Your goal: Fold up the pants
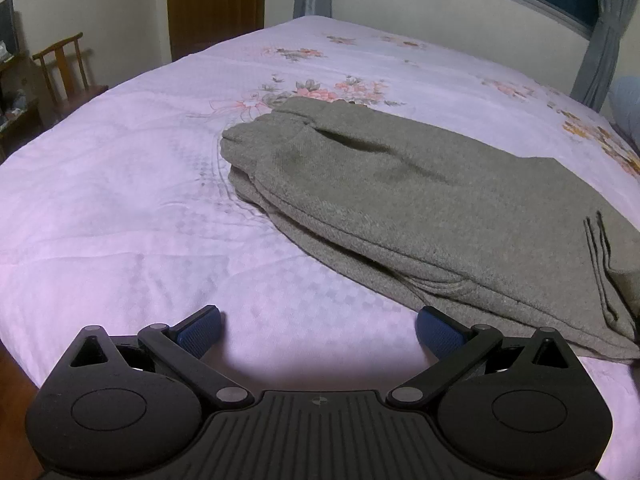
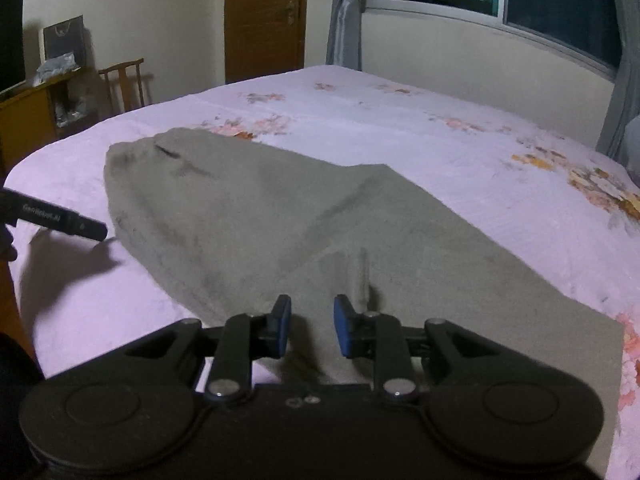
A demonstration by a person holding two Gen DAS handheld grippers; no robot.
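The grey pants (image 1: 420, 200) lie folded in layers on the pink bedspread (image 1: 120, 200), waistband end toward the far left. My left gripper (image 1: 320, 320) hovers wide open over bare bedspread just left of the pants' near edge, holding nothing. In the right wrist view the pants (image 2: 280, 220) spread out ahead, blurred. My right gripper (image 2: 310, 330) sits low over their near part, its blue pads a small gap apart, with cloth showing below the gap and not pinched. One black finger (image 2: 86, 229) of the left gripper shows at the left edge.
The bed fills most of both views; its left edge drops to a wooden floor. A wooden chair (image 1: 64, 68) and a low cabinet (image 2: 24, 116) stand beyond it. A brown door (image 2: 264, 20), grey curtains and a window are behind. A pale pillow (image 1: 628, 108) lies at far right.
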